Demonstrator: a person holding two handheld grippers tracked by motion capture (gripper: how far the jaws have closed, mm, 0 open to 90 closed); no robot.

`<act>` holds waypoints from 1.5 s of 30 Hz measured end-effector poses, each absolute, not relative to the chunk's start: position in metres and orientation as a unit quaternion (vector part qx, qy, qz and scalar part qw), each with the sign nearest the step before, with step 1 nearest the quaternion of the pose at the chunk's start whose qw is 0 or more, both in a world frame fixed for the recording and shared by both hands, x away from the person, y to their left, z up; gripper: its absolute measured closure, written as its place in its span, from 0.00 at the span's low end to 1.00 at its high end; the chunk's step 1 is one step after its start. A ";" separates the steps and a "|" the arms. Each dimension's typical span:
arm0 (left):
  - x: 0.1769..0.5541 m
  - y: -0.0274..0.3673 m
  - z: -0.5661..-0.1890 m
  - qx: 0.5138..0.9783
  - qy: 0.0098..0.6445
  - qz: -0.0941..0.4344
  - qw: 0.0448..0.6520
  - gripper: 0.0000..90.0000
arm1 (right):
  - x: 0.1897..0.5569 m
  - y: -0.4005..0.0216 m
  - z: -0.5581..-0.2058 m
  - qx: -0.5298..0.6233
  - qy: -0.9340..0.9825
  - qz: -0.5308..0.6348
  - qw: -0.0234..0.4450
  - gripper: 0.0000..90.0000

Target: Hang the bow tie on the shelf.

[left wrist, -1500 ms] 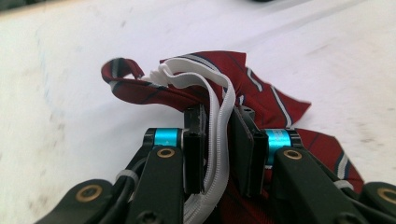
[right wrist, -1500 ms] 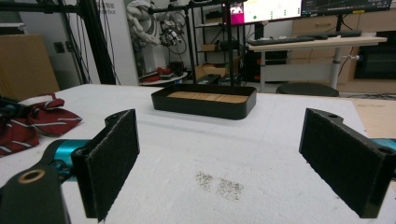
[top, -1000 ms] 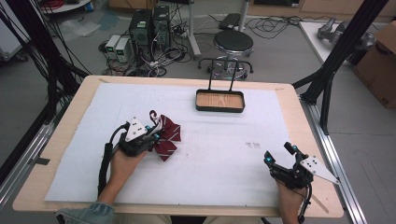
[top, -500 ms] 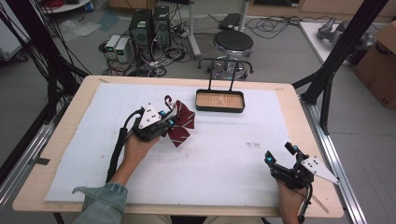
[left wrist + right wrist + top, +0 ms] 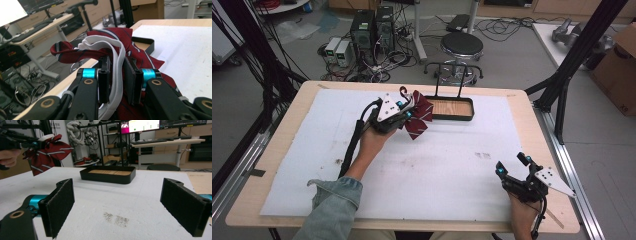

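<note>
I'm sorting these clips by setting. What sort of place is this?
Probably a lab or workshop: computer towers and loose cables on the floor, a black frame around the table, and desks with monitors behind.

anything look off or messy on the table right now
Nothing is spilled or broken. The white mat has grey smudges, one patch in front of the open right gripper. The red striped bow tie hangs bunched from the left gripper, clamped by its white strap, beside the black tray.
</note>
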State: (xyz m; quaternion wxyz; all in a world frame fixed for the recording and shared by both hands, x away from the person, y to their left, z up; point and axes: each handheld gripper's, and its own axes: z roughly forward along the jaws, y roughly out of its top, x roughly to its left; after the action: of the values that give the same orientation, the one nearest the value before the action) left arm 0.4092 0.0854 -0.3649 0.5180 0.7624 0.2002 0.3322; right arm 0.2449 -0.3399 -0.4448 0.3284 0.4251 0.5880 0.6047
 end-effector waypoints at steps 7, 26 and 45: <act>0.422 0.065 -0.356 0.766 0.169 0.341 0.518 0.84 | 0.245 -0.340 -0.445 0.424 0.588 0.605 0.328 0.12; 0.458 0.038 -0.338 0.771 0.127 0.361 0.509 0.84 | 0.245 -0.340 -0.445 0.425 0.589 0.608 0.322 0.12; 0.483 0.035 -0.347 0.788 0.138 0.346 0.490 0.84 | 0.245 -0.341 -0.445 0.424 0.589 0.609 0.321 0.12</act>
State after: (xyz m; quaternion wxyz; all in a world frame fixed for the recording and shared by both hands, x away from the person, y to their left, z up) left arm 0.4828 0.0355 -0.3471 0.4897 0.7883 0.1385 0.3460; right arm 0.2450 -0.3409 -0.4449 0.3209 0.4242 0.5886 0.6088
